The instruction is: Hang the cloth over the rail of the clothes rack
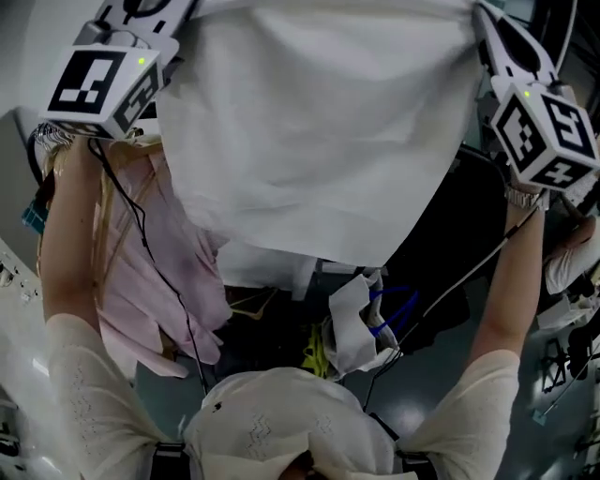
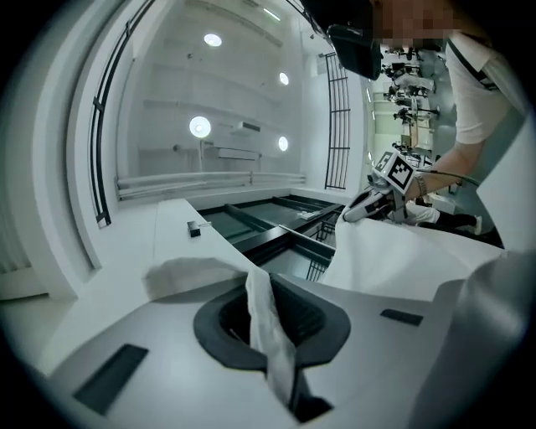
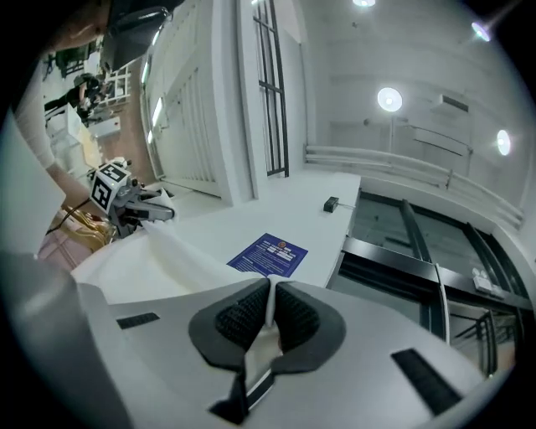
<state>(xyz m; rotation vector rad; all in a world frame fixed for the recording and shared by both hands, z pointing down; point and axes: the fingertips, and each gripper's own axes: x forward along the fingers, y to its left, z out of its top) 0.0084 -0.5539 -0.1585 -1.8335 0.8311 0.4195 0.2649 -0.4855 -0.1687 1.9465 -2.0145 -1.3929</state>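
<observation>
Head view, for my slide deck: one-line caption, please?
Left gripper and right gripper hold a white cloth spread wide, pink garment visible lower left.

The cloth (image 1: 319, 131) runs off the head view's top edge. Print on the blue notice (image 3: 268, 254) is too small to read.

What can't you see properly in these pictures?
Clothes rack rail: in no view; in the head view the wide white cloth covers what is below it.
Tips of the left gripper and right gripper: cut off at the head view's top edge.
Blue printed sheet, right gripper view: print too small to read.
</observation>
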